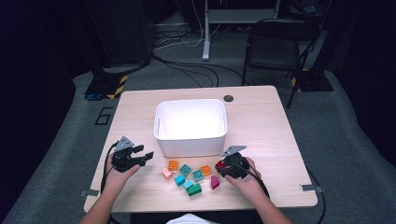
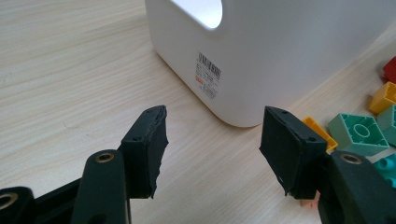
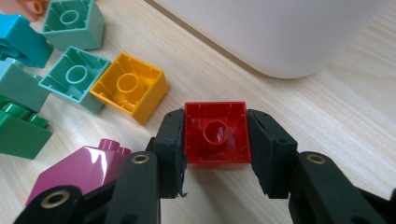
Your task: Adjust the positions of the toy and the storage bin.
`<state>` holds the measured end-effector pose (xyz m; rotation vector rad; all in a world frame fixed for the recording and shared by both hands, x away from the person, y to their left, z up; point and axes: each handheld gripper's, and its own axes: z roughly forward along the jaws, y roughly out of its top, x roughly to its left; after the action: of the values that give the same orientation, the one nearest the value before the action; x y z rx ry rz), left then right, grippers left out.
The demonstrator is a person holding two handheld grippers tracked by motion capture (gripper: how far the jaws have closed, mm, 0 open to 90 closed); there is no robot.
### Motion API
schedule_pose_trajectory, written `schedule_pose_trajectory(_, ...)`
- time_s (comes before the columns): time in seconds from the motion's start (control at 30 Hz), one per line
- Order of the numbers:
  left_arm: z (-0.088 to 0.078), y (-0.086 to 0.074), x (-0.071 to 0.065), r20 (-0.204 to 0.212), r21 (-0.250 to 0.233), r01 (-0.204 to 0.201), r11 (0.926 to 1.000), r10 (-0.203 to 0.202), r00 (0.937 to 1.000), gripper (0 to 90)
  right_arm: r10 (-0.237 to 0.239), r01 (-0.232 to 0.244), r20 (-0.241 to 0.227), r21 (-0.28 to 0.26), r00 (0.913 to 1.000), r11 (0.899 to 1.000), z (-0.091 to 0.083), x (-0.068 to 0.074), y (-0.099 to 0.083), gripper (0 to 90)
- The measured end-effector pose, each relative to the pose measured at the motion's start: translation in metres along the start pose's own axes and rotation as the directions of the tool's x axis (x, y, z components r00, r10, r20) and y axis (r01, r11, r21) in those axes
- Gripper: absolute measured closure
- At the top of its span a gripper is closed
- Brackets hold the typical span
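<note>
Light wooden table [image 1: 261, 121], white rectangular plastic bin [image 1: 190, 126] at its centre, hollow and bare inside as far as the high view shows.

Right gripper [image 1: 223, 167] sits on the table at about 5 o'clock from the bin – jaws clamped on a small red square plastic building block [image 3: 216, 132], one pad against each of two opposite sides. The block lies with its hollow underside toward the camera, round tube visible inside. It is low on the tabletop; whether it rests on the wood or is lifted clear, I cannot tell. In the high view the red block [image 1: 219, 164] shows as a dark red spot at the jaw tips.

Left gripper [image 1: 143, 155] at about 7 o'clock from the bin, held in the person's left hand [image 1: 116, 175]. Jaws stand apart, nothing between them – bare wood and the bin's near corner beyond.

Between the two grippers, loose blocks at 6 o'clock from the bin: yellow-orange hollow block [image 3: 129, 87] just beside the red one at its 10 o'clock, two mint-green hollow blocks [image 3: 74, 77] beyond it, a magenta sloped block [image 3: 84, 168] at the red block's 8 o'clock, a dark green block [image 3: 18, 133], a cyan block [image 3: 21, 39].
</note>
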<state>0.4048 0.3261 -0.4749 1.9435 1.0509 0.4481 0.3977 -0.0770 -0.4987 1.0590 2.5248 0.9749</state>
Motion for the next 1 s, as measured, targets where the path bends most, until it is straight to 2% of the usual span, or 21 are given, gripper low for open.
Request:
schedule_pose_trajectory(0.13,0.0,0.0,-0.001,-0.001,-0.002,0.001,1.0,-0.001,1.0,40.5,-0.015,0.015,-0.005,-0.003,0.9999,1.0,-0.004,-0.001,0.001,57.9)
schedule_pose_trajectory(0.23,0.0,0.0,-0.001,0.0,0.003,-0.004,1.0,0.004,1.0,40.4,-0.004,0.004,-0.007,-0.019,1.0,1.0,-0.01,0.001,0.004,57.9)
schedule_pose_trajectory(0.3,0.0,0.0,-0.001,-0.001,0.001,0.003,1.0,-0.003,1.0,40.5,-0.011,0.011,-0.011,-0.03,0.9999,0.999,-0.019,0.0,0.008,58.0)
schedule_pose_trajectory(0.67,0.001,-0.001,0.0,-0.001,-0.003,0.011,0.9999,-0.011,0.9999,40.5,-0.039,0.038,-0.034,-0.024,0.9987,0.999,-0.042,0.0,0.019,58.0)
schedule_pose_trajectory(1.0,0.001,-0.001,0.0,0.004,-0.006,0.02,0.9998,-0.02,0.9998,40.5,-0.07,0.068,-0.071,-0.034,0.995,0.997,-0.073,0.001,0.043,58.0)
